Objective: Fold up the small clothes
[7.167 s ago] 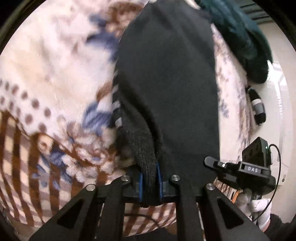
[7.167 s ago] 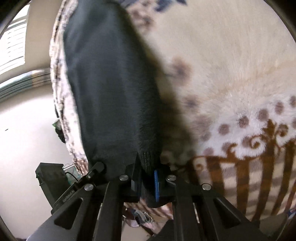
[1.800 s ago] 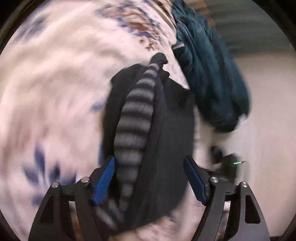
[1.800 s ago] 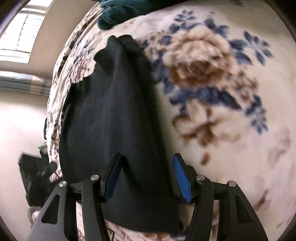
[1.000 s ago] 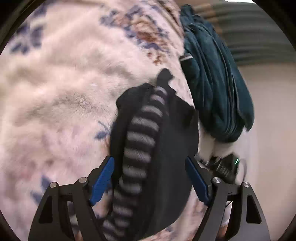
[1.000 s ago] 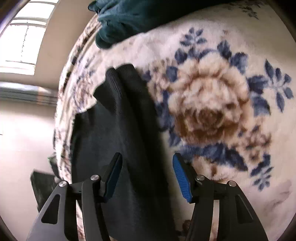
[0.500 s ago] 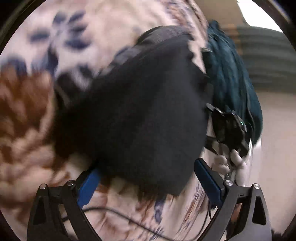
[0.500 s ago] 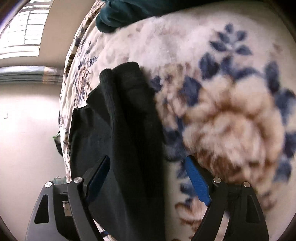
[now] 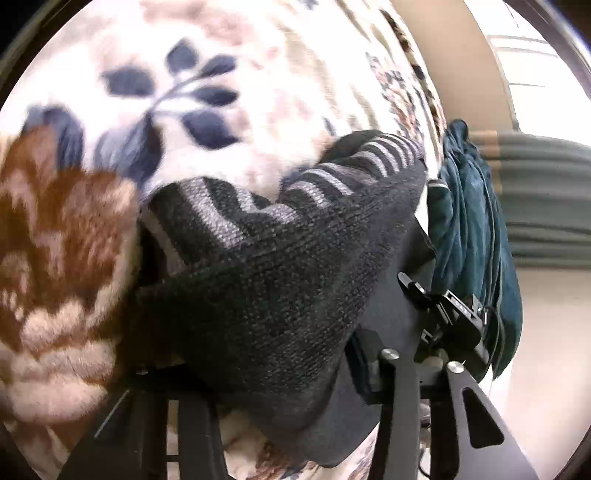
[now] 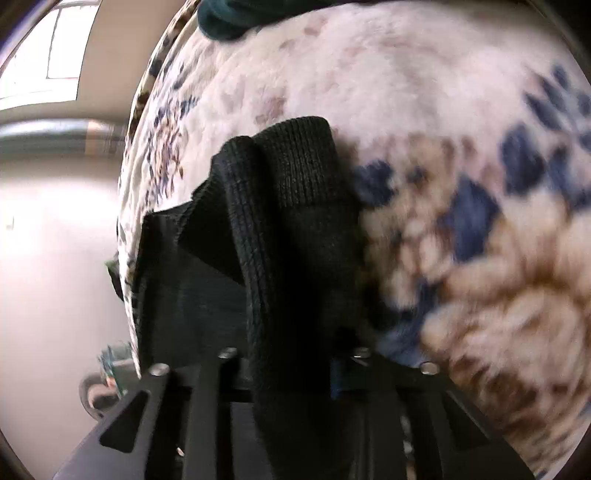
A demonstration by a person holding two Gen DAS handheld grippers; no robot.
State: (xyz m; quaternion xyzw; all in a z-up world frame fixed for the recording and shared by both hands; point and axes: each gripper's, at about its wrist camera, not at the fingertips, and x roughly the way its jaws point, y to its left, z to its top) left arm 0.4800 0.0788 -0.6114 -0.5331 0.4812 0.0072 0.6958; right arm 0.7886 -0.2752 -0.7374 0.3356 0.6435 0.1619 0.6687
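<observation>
A small black knit garment point(image 9: 280, 280) with a grey-striped inner side point(image 9: 236, 218) lies bunched on a fluffy floral blanket point(image 9: 184, 74). My left gripper point(image 9: 255, 369) has its jaws around the garment's near fold; the cloth hides the fingertips. In the right wrist view the garment point(image 10: 291, 236) shows a ribbed cuff at its far end, and my right gripper point(image 10: 291, 365) straddles its near end, jaws narrowed on the cloth. The other gripper's body point(image 9: 450, 317) shows at the garment's right edge.
A dark teal garment point(image 9: 476, 236) lies heaped at the blanket's far right edge; it also shows at the top of the right wrist view point(image 10: 236, 18). The blanket's edge point(image 10: 133, 206) drops off to a pale floor on the left.
Both grippers have moved in low onto the garment's near edge. Their jaws were wide open half a second ago and have since narrowed around the cloth. The striped inner side is turned up again.
</observation>
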